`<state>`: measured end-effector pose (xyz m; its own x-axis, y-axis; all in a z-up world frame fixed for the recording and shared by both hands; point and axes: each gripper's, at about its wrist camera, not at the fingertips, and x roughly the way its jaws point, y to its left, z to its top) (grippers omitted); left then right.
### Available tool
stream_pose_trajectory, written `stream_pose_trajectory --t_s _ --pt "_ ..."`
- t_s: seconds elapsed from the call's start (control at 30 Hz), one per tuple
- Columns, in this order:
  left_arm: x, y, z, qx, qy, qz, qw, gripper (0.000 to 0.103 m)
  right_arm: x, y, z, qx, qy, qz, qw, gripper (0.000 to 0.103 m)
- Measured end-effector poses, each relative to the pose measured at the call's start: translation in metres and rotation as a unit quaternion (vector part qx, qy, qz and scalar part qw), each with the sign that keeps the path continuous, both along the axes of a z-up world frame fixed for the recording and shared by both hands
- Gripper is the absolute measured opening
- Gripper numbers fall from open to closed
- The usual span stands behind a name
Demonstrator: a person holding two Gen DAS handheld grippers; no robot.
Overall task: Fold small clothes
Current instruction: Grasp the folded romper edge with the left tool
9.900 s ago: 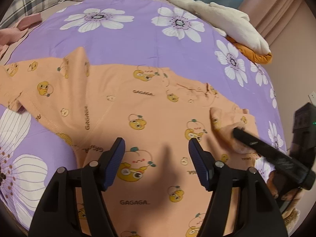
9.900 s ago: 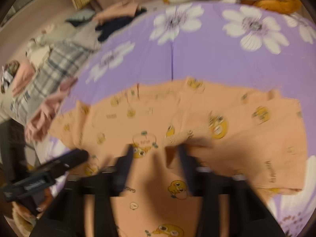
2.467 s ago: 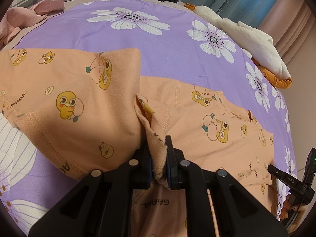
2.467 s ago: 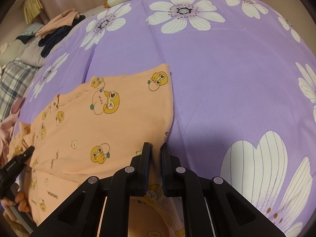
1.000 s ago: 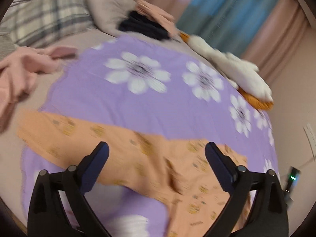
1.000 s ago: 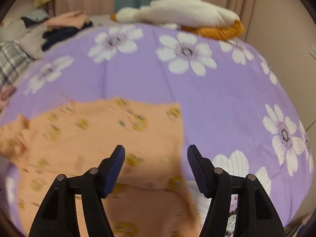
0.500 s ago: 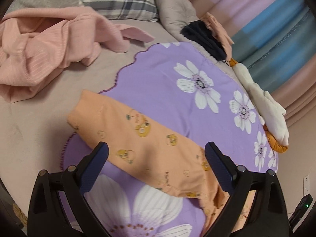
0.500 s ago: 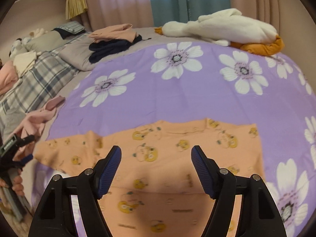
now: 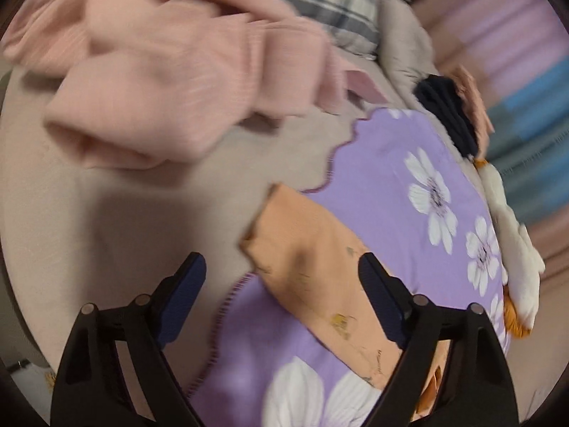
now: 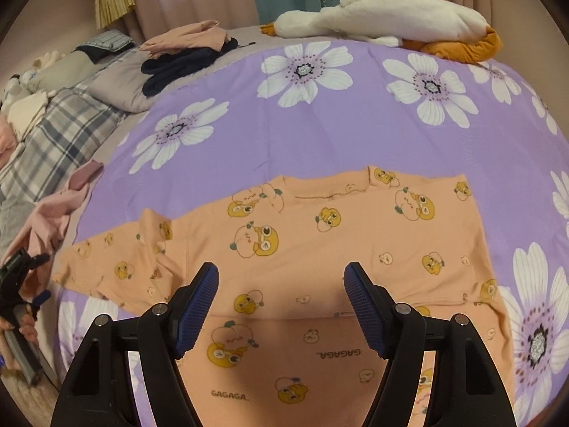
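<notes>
A purple flowered blanket (image 10: 320, 128) covers the bed, and the orange cartoon-print top (image 10: 320, 249) lies flat across it, its long axis running side to side in front of the right gripper (image 10: 281, 306). One side looks already folded in, giving a straight edge on the right, while the other sleeve (image 9: 320, 270) still stretches out toward the left gripper (image 9: 281, 295), its cuff at the blanket's scalloped border. The left gripper is plainly the nearer one to that sleeve: the cuff lies just ahead of its tips and toward its right finger, with the sleeve running off to the lower right. Its jaws are closing, with nothing pressed between them yet. The right gripper hangs released over the top's body, holding nothing. A pink ribbed garment (image 9: 170, 71) lies farther beyond the left tips.
</notes>
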<state>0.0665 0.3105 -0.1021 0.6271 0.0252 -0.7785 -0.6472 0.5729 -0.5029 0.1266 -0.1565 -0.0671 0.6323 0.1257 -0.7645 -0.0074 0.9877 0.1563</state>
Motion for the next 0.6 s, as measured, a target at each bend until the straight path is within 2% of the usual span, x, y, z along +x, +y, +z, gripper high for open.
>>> stream_pose_trajectory --t_s 0.17,0.23,0.37,0.43,0.53,0.57,0.6 --pt "0.008 0.001 -0.009 -0.032 -0.001 -0.019 0.9993 0.081 0.000 -0.002 -0.003 0.005 0.005 -0.002 1.000 0.073" --pt "0.013 0.001 -0.013 -0.033 0.000 -0.022 0.9992 0.081 -0.001 -0.002 -0.005 0.005 0.008 0.000 1.000 0.073" --pt "0.020 -0.002 -0.015 -0.023 0.000 -0.019 0.9995 0.073 -0.002 -0.003 -0.007 0.010 0.013 -0.001 1.000 0.073" --pt "0.021 -0.001 -0.018 -0.023 -0.006 -0.021 0.9995 0.060 -0.002 -0.003 -0.007 0.013 0.013 0.000 1.000 0.073" --pt "0.024 0.003 -0.023 -0.033 -0.007 -0.013 0.9993 0.036 -0.003 -0.004 -0.008 0.016 0.012 0.002 1.000 0.073" --pt "0.024 0.005 -0.025 -0.034 -0.007 -0.005 0.9994 0.017 -0.003 -0.004 -0.009 0.016 0.013 0.003 1.000 0.073" --pt "0.025 0.005 -0.026 -0.035 -0.005 -0.001 0.9994 0.007 -0.003 -0.004 -0.010 0.016 0.016 0.002 1.000 0.073"
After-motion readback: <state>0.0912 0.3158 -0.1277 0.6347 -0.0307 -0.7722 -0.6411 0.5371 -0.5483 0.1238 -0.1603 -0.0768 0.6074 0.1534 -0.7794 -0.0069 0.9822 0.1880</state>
